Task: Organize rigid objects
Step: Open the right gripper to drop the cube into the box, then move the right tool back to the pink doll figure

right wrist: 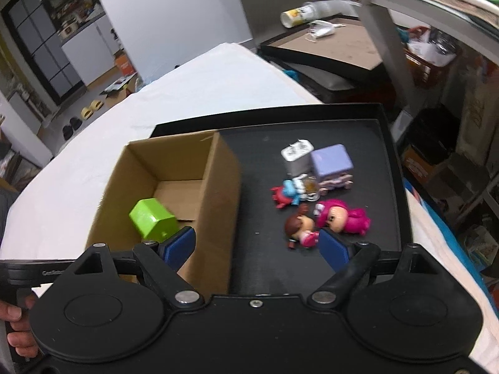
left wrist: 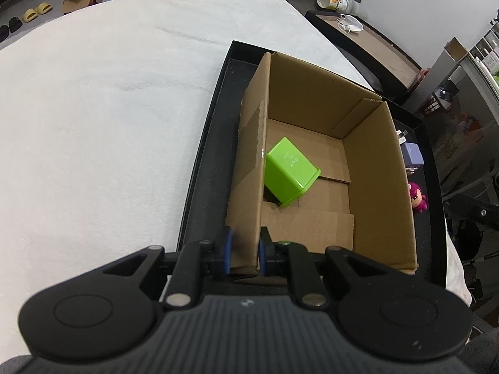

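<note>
An open cardboard box point(left wrist: 374, 162) stands in a black tray point(left wrist: 205, 162) on a white cloth. A green block point(left wrist: 288, 173) lies tilted on the box floor. My left gripper point(left wrist: 246, 243) is shut on the box's near left wall. In the right wrist view the box point(right wrist: 218, 187) holds the green block point(right wrist: 152, 219). My right gripper point(right wrist: 255, 240) is open above the box's right wall and the tray point(right wrist: 343, 131), with nothing between its fingers. Ahead of it lie a brown-haired doll point(right wrist: 301, 227), a pink doll point(right wrist: 343, 216), a red and blue figure point(right wrist: 287, 193), a purple cube point(right wrist: 332, 162) and a white plug point(right wrist: 294, 154).
The white cloth point(left wrist: 109, 109) spreads left of the tray. A low brown table point(right wrist: 336, 43) with a fallen cup point(right wrist: 296, 15) stands beyond the far edge, and shelves with clutter are on the right. A hand point(right wrist: 15, 327) grips a handle at the lower left.
</note>
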A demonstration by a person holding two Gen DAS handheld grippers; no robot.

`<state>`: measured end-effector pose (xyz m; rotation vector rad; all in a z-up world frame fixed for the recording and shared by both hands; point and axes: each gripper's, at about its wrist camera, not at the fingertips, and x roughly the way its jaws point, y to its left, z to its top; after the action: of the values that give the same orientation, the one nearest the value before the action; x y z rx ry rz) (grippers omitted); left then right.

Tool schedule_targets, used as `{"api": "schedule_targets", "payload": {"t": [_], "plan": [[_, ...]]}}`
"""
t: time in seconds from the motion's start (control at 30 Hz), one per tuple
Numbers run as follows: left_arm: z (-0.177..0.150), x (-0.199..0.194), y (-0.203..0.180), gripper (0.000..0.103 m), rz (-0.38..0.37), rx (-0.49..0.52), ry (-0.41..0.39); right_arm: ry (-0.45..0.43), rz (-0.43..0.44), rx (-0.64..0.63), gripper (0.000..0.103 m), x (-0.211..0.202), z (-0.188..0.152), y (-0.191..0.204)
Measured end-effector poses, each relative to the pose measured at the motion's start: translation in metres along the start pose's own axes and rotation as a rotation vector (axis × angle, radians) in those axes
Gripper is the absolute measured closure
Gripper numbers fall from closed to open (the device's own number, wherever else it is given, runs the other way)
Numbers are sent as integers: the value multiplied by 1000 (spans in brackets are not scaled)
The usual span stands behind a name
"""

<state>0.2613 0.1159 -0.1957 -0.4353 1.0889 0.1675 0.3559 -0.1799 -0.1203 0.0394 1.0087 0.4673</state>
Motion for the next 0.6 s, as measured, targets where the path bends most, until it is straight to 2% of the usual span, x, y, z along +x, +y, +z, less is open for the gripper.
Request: {"api": "schedule_targets", "payload": {"t": [0.23,0.33,0.6], "plan": [[0,2,-1,89,16,-18,2,-17,8,75,18,10,-6,-38],[0,3,-3,89,27,-20,3,-28,-17,88,18,15,-9,-49],[2,6,-4,89,41,-23,14,-38,-36,135,28,35,-5,-74]]}}
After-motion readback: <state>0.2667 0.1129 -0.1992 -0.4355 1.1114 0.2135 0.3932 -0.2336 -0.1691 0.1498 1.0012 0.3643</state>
